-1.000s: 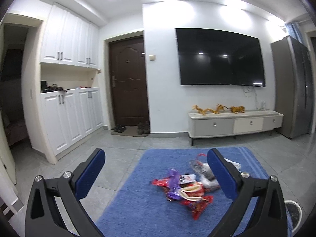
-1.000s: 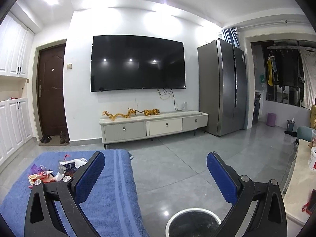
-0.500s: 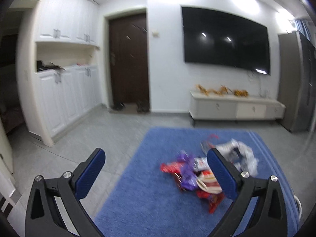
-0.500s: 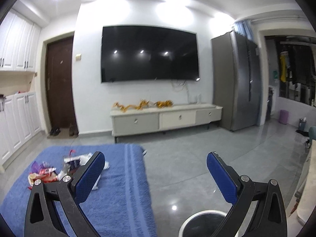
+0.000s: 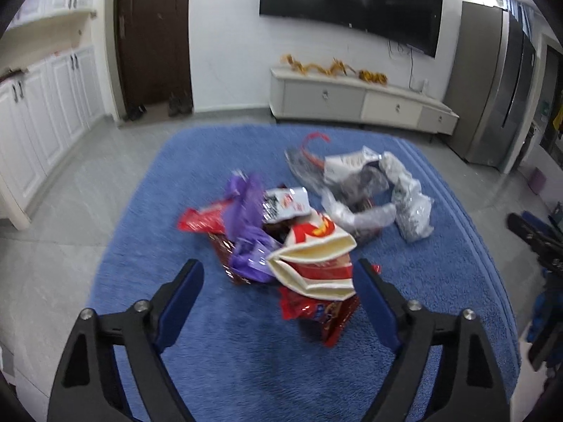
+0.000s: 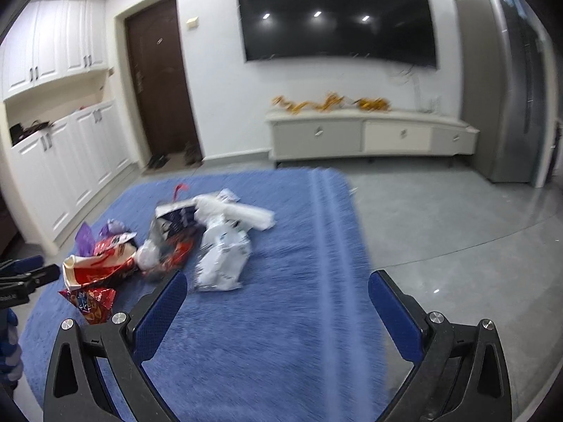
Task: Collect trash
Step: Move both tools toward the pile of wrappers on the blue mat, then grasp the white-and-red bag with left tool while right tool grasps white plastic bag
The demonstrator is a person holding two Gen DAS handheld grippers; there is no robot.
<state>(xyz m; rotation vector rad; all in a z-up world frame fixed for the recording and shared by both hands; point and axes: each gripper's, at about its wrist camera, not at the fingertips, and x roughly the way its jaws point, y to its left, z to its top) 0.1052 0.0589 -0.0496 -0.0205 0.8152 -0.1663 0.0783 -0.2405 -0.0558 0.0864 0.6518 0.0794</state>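
A heap of trash lies on a blue rug [image 5: 440,281]: a red and cream paper bag [image 5: 316,260], purple wrappers [image 5: 246,204], red snack packets [image 5: 316,313] and crumpled silver-white bags [image 5: 387,193]. My left gripper [image 5: 281,281] is open and empty, just above the heap's near edge, with the paper bag between its fingers' line. My right gripper [image 6: 278,292] is open and empty over the rug [image 6: 299,316], to the right of the heap; a white crumpled bag [image 6: 225,256] lies just ahead of its left finger [image 6: 158,313]. The left gripper's tip [image 6: 31,276] shows at the right wrist view's left edge.
Grey tiled floor [image 6: 457,228] surrounds the rug. A white TV bench [image 5: 362,102] stands under a wall TV [image 5: 352,3]. A dark door [image 5: 151,35] and white cabinets [image 5: 35,112] are at the left, a steel fridge [image 5: 492,84] at the right.
Both grippers have tilted down and moved closer to the trash heap, which now looks larger. The right gripper has turned left toward the rug; the white bin has left its view.
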